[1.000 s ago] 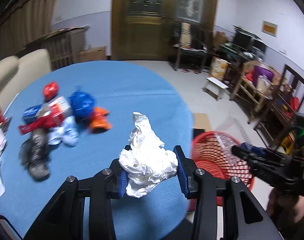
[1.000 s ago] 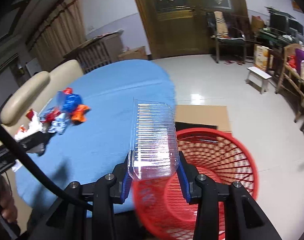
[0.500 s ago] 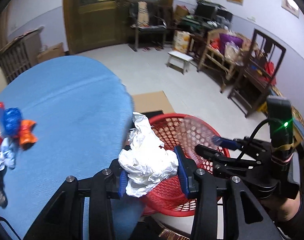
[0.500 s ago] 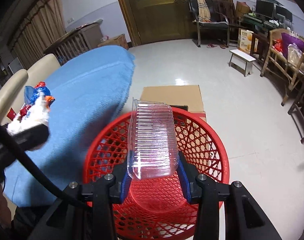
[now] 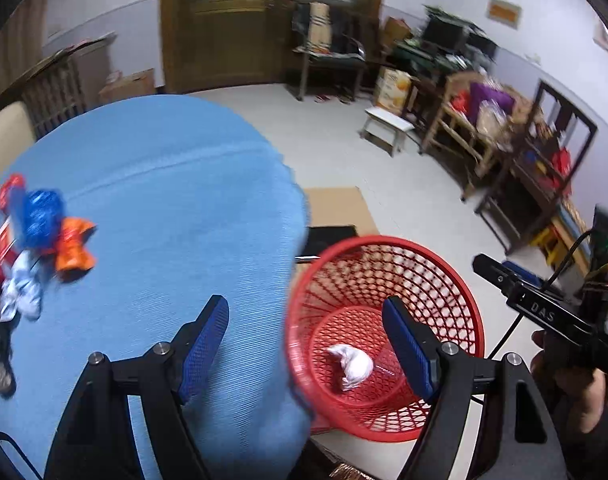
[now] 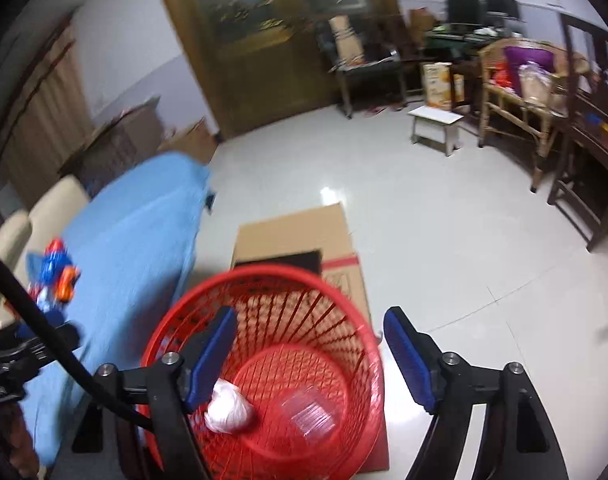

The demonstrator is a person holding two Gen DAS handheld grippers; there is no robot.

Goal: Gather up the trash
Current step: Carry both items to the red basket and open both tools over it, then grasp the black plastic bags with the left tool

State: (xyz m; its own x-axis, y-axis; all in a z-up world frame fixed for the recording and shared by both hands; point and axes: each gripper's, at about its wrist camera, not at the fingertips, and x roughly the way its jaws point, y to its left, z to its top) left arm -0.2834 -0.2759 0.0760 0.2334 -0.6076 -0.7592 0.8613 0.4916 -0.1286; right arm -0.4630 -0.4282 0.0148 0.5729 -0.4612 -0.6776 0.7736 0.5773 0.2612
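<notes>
Left wrist view: left claw [image 5: 306,336] jaws opening, nothing between the pads, hanging over the near rim of the red basket [image 5: 470,304]. White crumpled wad [image 5: 350,366] lies on the basket floor. Right wrist view: right claw [image 6: 309,354] jaws also opening, empty, above the same basket; clear plastic tray [image 6: 313,410] lies flat on the basket floor just beside the wad, apart from it as far as I can tell. Both drops look done.

Basket stands on the floor on a flattened cardboard box [image 6: 292,236], just off the right edge of the blue surface [image 5: 164,216].

Remaining trash: wrapper pile [image 5: 32,248] near the left edge of the surface, well apart from the basket. Blue crinkled foil, orange wrapper, red pack, pale blue scrap, something dark nearest the camera; blurred, so details uncertain.

Handling guess: all light, thin, soft film. Crushes easily, nothing fragile. Foil likely slick, so pinch a bunched fold or twisted end, not a flat face. Orange one has a narrow waist, so grip there. Pieces touch or overlap, so one pinch may drag a neighbour. The dark item looks bulkier and might need a wider bite.
</notes>
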